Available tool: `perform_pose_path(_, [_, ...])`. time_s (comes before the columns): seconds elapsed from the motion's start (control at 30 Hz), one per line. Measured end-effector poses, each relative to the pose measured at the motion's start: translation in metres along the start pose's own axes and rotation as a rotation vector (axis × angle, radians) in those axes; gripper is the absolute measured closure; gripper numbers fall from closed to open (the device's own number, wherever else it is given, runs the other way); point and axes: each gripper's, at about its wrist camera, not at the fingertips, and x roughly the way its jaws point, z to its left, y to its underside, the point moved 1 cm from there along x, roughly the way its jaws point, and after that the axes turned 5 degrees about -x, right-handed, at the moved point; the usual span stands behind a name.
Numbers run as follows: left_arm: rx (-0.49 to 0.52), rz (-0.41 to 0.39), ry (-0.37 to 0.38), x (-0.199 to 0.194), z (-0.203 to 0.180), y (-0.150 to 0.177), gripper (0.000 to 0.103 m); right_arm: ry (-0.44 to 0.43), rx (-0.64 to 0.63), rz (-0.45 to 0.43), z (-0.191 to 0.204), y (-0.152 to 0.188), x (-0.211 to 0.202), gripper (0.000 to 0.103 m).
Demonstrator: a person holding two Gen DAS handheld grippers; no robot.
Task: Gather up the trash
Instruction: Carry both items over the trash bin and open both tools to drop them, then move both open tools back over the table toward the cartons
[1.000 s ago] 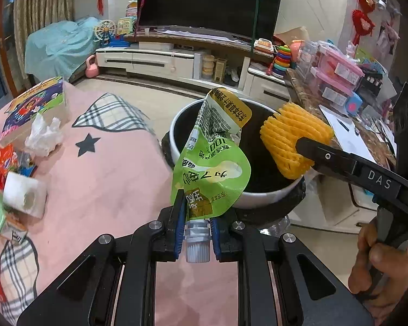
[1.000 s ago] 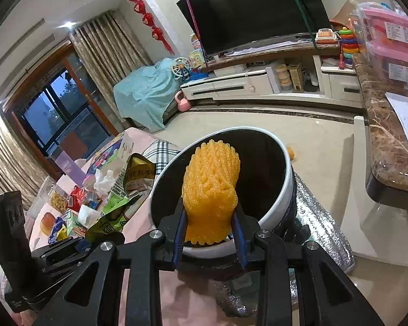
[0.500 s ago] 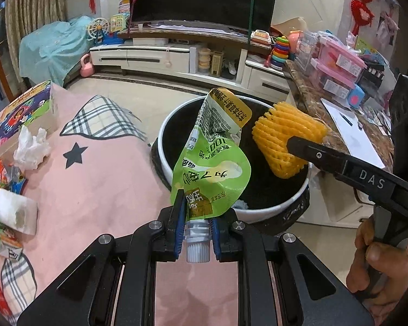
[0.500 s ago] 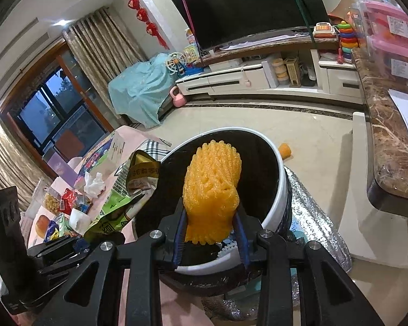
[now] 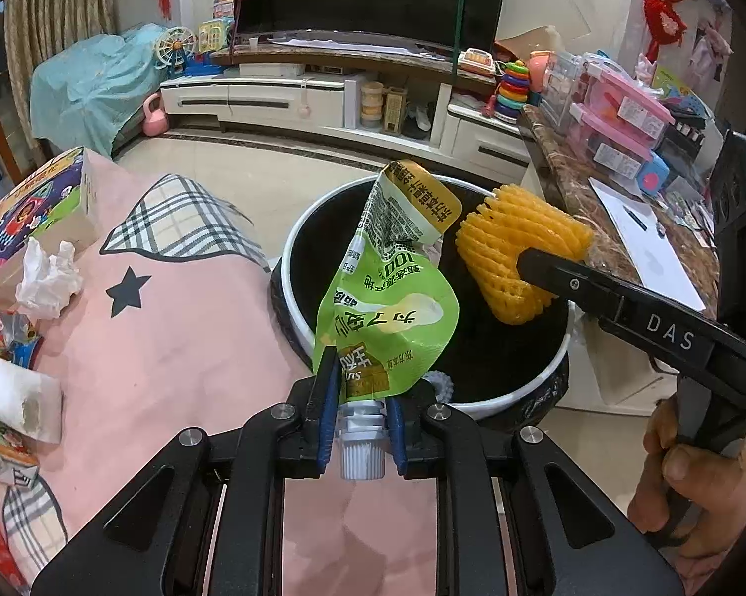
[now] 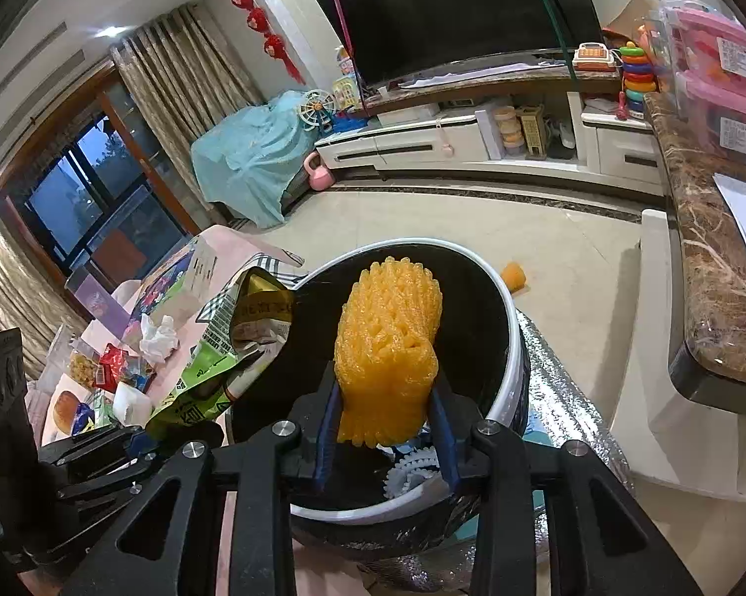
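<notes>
Two pieces of trash hang over the bin at once, neither yet dropped. The left claw grips a green drink pouch by its white spout, and its jaws are easing apart with the spout still between the blue pads. From the left wrist view the pouch stands upright at 12 o'clock from the claw, above the near rim of the bin. The right claw is clamped on an orange foam fruit net, held over the black-lined opening; in the left view the net sits at 2 o'clock from the pouch, near it but apart.

Something white and ridged already lies in the bottom of the bin, so the collecting seems to be under way rather than just begun.

Plenty appears to be left. On the pink-clothed surface, at 9 to 10 o'clock from the left claw, lie a crumpled tissue, a white paper cup on its side, a colourful box and assorted wrappers at the frame's edge. A small orange piece sits on the floor beyond the bin, at 1 o'clock from it in the right view.
</notes>
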Motion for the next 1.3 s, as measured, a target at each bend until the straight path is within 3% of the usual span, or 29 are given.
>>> perform_pose_path(0.03, [-0.001, -0.001, 0.000, 0.000, 0.000, 0.000, 0.081, 0.001, 0.001, 0.002, 0.000, -0.001, 0.001, 0.064])
perform_pose_path(0.1, [-0.004, -0.010, -0.019, -0.002, 0.000, 0.000, 0.054, 0.001, 0.010, 0.009, -0.001, -0.001, 0.002, 0.056])
perform_pose_path(0.17, [-0.003, -0.032, -0.022, -0.007, 0.000, 0.001, 0.050, 0.002, 0.018, 0.008, -0.001, -0.001, 0.001, 0.047])
perform_pose_path(0.27, [-0.012, -0.041, -0.020, -0.012, 0.005, 0.003, 0.049, 0.010, 0.018, -0.002, 0.001, -0.001, -0.002, 0.045])
perform_pose_path(0.33, [-0.026, -0.048, -0.019, -0.015, 0.009, 0.006, 0.047, 0.009, 0.022, -0.007, 0.002, 0.000, -0.003, 0.035])
perform_pose_path(0.53, [-0.088, -0.057, -0.029, -0.026, 0.030, 0.025, 0.044, 0.002, 0.019, -0.016, 0.011, 0.003, -0.006, 0.024])
perform_pose_path(0.97, [-0.255, -0.078, -0.082, -0.054, 0.093, 0.077, 0.043, -0.061, -0.020, -0.008, 0.055, 0.023, -0.009, 0.016])
perform_pose_path(1.3, [-0.361, -0.110, -0.150, -0.084, 0.140, 0.119, 0.043, -0.138, -0.082, 0.025, 0.107, 0.052, -0.001, 0.016])
